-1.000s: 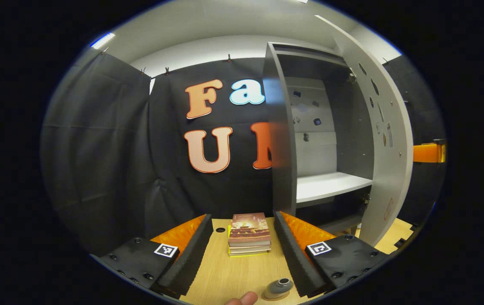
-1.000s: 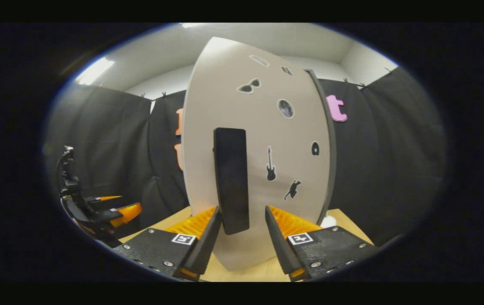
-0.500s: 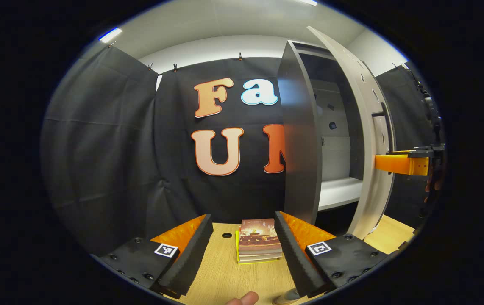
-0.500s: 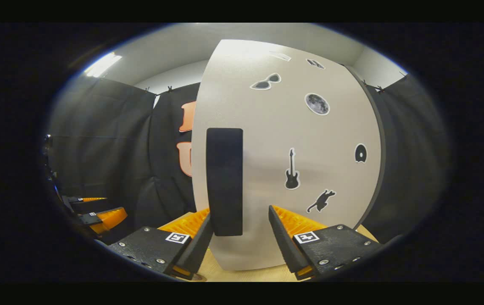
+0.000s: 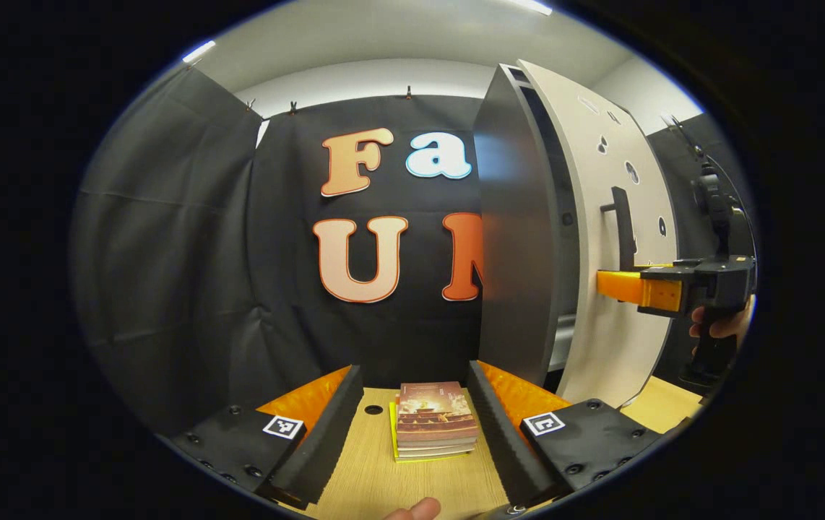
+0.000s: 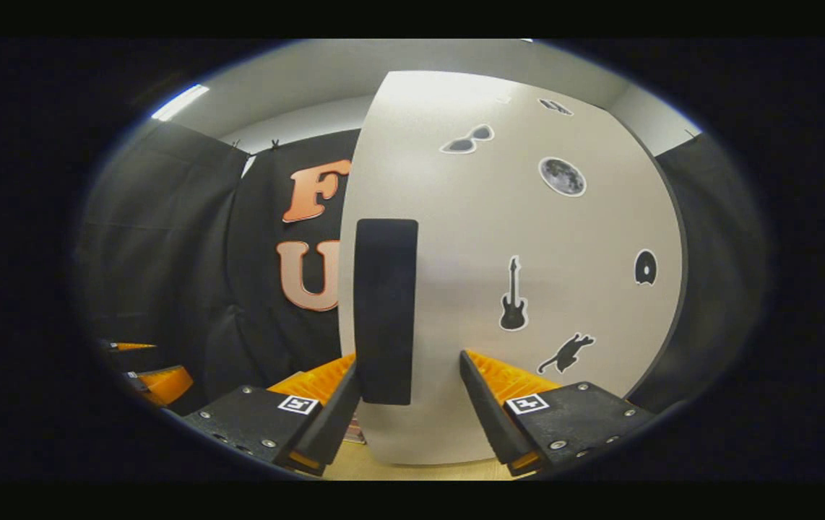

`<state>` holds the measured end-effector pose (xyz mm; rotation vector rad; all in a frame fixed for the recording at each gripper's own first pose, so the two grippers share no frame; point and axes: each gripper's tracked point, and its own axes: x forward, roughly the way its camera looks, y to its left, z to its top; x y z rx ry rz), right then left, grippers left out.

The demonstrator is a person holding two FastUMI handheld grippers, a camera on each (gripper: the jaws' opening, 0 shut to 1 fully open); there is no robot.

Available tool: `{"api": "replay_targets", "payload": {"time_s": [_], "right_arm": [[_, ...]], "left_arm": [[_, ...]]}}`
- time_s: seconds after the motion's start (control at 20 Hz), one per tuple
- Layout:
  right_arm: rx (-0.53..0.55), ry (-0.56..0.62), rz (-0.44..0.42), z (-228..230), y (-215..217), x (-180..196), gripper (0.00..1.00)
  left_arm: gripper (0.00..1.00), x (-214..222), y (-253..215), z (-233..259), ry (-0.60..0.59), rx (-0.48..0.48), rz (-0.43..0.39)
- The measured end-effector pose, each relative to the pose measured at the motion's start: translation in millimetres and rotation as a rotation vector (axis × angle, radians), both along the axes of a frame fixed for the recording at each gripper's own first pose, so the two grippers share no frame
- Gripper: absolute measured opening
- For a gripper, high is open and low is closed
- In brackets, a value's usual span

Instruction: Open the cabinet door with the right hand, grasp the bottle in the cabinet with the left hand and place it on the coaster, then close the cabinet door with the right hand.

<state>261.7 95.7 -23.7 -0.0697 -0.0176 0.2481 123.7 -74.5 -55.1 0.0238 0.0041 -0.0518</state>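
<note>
The grey cabinet (image 5: 513,245) stands at the right of the left gripper view. Its pale door (image 5: 600,217), dotted with stickers, is swung almost shut, leaving a narrow gap. My right gripper (image 5: 633,285) is held by a hand at the door's black handle (image 5: 623,227). In the right gripper view the handle (image 6: 383,310) stands between the jaws of my open right gripper (image 6: 410,360), against the left finger and well apart from the right one. My left gripper (image 5: 414,368) hangs open over the wooden table (image 5: 376,469). The bottle's rim (image 5: 513,509) peeks in at the bottom edge.
A small stack of books (image 5: 433,422) lies on the table between my left fingers. A fingertip (image 5: 412,509) shows at the bottom edge. In the right gripper view the left gripper (image 6: 145,379) sits low at the far left.
The door has swung from wide open to nearly shut, with the right gripper following at the handle. The bottle on its coaster has slipped to the left gripper view's bottom edge.
</note>
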Motion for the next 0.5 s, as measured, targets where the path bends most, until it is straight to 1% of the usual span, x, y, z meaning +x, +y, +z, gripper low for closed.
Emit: {"api": "replay_targets", "payload": {"time_s": [0.3, 0.5], "right_arm": [[0.013, -0.016, -0.035, -0.4, -0.4, 17.2, 0.82], [0.043, -0.009, -0.038, -0.4, -0.9, 17.0, 0.83]], "left_arm": [[0.96, 9.2, -3.6, -6.0, 0.019, -0.02, -0.014], [0.95, 2.4, -7.2, -4.0, 0.018, -0.02, -0.012]]}}
